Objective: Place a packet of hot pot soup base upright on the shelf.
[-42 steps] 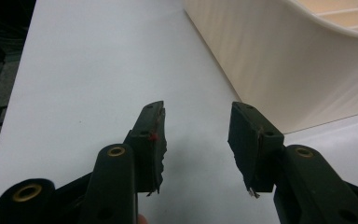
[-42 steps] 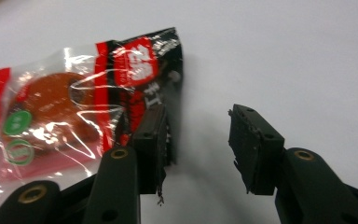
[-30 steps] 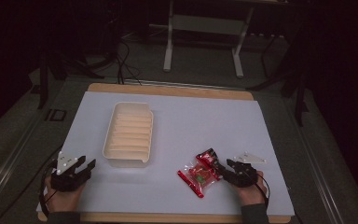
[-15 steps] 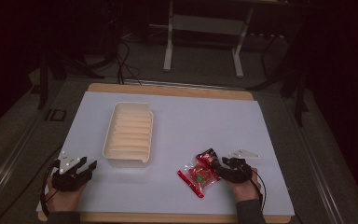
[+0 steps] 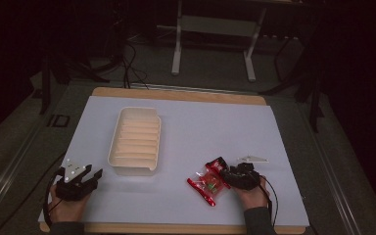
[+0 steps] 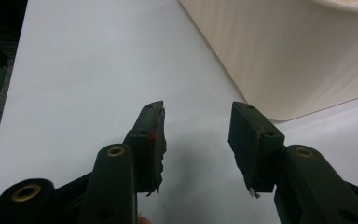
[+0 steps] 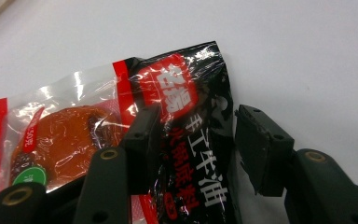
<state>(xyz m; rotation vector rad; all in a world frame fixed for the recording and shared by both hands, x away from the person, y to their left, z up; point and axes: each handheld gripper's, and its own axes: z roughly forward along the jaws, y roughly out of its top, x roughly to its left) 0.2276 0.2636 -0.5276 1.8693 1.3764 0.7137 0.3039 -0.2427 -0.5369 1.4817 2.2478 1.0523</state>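
One red-and-black sauce packet lay flat at the lower right of the counter, its black end between the right gripper's parted jaws. At lower left, the left gripper sat released beside the cream tray.

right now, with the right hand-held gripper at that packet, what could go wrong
1. The right hand-held gripper has open jaws astride the glossy red and black sauce packet's black end only. Closing there may crease the film or let it slip out.
2. Gripped at one end, the packet would likely hang and swing on its way to the cream tray.
3. The left hand-held gripper sits open close to the tray wall and could nudge it.
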